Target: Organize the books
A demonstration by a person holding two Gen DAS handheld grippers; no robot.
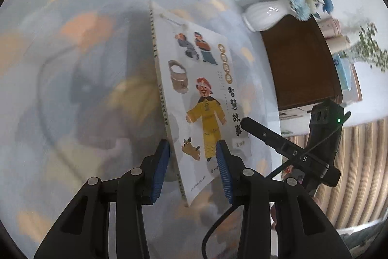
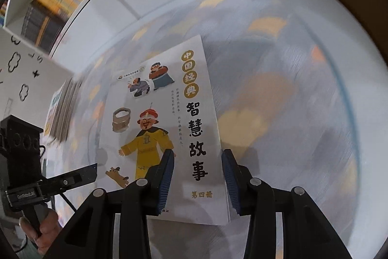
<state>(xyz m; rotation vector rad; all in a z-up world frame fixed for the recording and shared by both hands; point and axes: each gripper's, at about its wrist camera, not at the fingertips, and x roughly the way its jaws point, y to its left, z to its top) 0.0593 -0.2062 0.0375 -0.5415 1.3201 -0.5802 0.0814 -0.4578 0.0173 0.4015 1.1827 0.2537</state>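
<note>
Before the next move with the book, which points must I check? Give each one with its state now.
1. Left gripper around the book's spine edge: ok; pads pressing: cannot tell.
2. Right gripper around the other edge: ok; pads pressing: cannot tell.
3. Book lifted off the table: cannot tell.
4. Vase apart from the book: ok.
5. Stack at the left visible: ok.

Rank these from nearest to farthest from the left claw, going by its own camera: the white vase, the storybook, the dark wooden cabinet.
1. The storybook, between the left claw's blue pads.
2. The dark wooden cabinet, further off to the right.
3. The white vase, beyond the cabinet's far corner, at upper right.
</note>
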